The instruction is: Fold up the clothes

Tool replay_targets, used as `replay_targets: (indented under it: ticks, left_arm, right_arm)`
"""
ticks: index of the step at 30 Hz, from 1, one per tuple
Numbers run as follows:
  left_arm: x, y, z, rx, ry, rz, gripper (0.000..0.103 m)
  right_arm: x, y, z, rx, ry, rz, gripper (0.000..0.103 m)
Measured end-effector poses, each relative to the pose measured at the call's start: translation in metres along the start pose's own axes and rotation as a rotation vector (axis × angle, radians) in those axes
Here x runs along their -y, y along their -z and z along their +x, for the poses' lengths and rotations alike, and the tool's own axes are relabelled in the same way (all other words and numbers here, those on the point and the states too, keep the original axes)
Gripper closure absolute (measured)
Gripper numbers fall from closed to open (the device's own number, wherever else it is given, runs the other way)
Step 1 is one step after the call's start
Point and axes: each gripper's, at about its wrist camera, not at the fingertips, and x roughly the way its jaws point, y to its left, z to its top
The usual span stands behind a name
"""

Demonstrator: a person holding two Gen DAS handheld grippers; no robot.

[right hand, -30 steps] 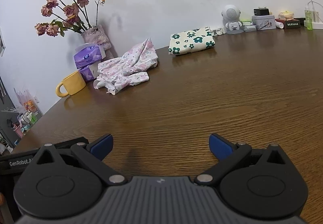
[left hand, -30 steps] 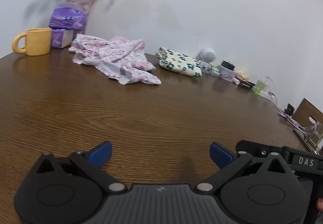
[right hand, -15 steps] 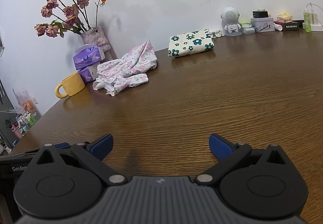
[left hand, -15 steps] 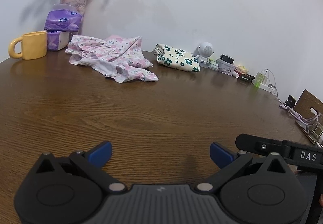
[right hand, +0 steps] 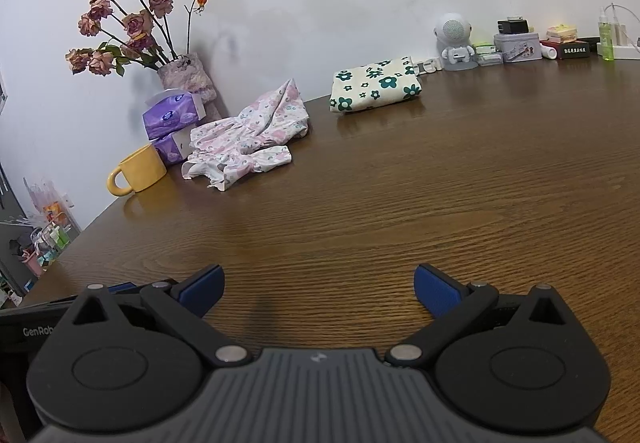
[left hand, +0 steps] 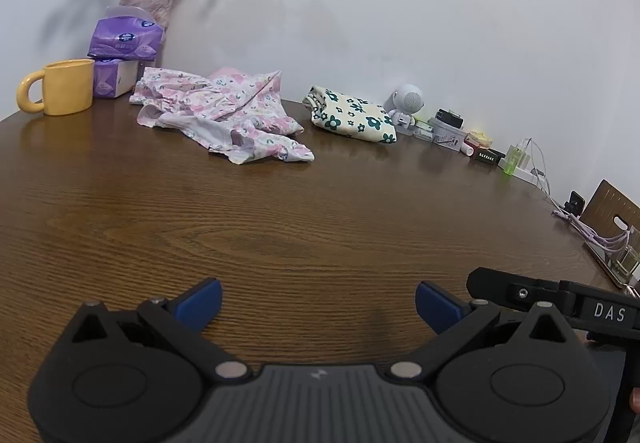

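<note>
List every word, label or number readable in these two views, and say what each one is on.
"DAS": white letters on the black bar of the right hand-held gripper, seen from the left wrist view.
"GenRob", cut off at the frame edge: on the black bar of the left hand-held gripper, seen from the right wrist view.
Purple tissue pack: print too blurred to read.
Small black box: white print too small to read.
Grey tin: nothing readable.

A dark wooden bench (left hand: 320, 227) stands against a plain white wall (left hand: 400, 3). At 3 o'clock, what seems a wooden chair back (left hand: 612, 211). The light is soft and even.
</note>
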Motion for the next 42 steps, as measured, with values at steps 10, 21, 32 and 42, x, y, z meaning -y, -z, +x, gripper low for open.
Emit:
replay_targets:
  ticks: [10, 21, 32, 42]
  left_arm:
    - [0.0027, -0.0005, 0.0013, -0.004, -0.011, 0.014, 0.0]
    - [0.0024, -0.0008, 0.0015, -0.003, -0.014, 0.015, 0.0]
    - [0.0035, -0.0011, 0.0017, -0.004, -0.017, 0.018, 0.0]
    - [0.0048, -0.0011, 0.0015, -0.004, -0.02, 0.02, 0.0]
  right_arm:
    - [-0.0029, 0.001, -0.0009, 0.008, 0.021, -0.016, 0.0]
    - [-0.003, 0.001, -0.0003, 0.008, 0.022, -0.017, 0.0]
    - [-0.0038, 0.0016, -0.0004, 0.01, 0.023, -0.019, 0.0]
    - [-0.0038, 0.0022, -0.0004, 0.011, 0.022, -0.015, 0.0]
